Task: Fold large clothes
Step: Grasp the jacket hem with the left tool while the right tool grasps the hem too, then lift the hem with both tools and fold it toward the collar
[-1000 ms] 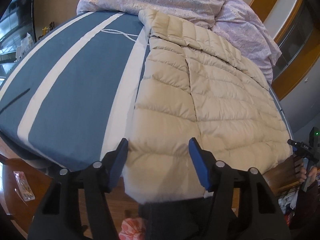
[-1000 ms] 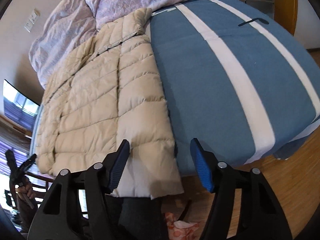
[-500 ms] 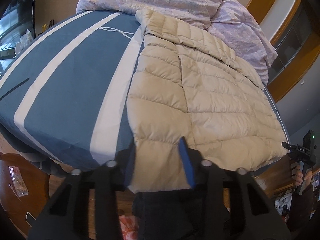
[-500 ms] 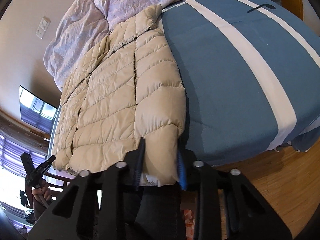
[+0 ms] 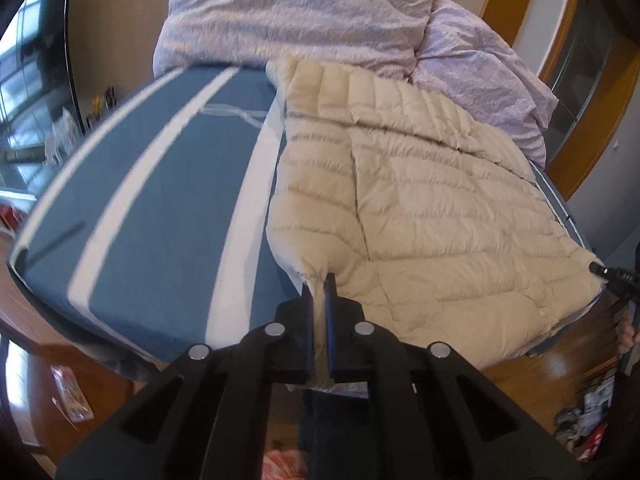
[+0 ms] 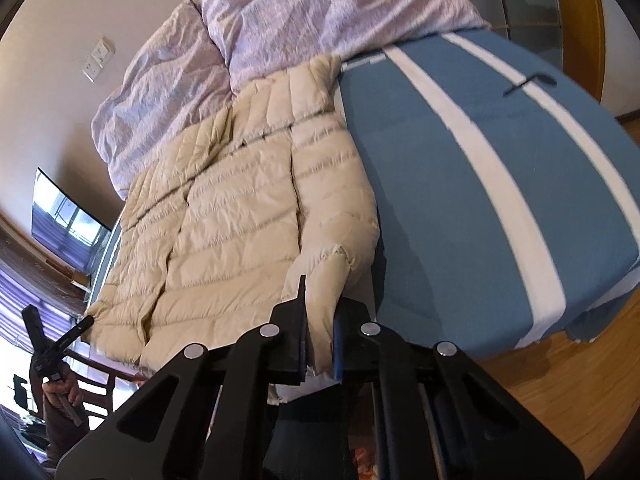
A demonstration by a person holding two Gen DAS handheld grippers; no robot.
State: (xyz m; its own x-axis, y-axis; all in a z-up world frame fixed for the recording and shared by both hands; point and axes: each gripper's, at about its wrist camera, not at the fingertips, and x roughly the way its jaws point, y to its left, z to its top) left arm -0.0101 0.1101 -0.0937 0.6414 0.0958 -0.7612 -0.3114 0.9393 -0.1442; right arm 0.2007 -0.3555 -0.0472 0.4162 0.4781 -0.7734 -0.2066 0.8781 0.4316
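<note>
Item: cream quilted down jacket [image 5: 420, 208], laid flat on blue bedsheet with white stripes [image 5: 160, 200], long axis running from the hem at lower frame up to the collar at upper centre, beside the crumpled lilac duvet [image 5: 300, 12]. Left gripper [image 5: 319, 300], black with blue pads: jaws pinched tight on the hem corner. Right gripper [image 6: 320, 320]: likewise clamped on the opposite hem corner. Both equally near. Hidden: jacket underside, sleeves, hem beneath the jaws; bed edges blurred
</note>
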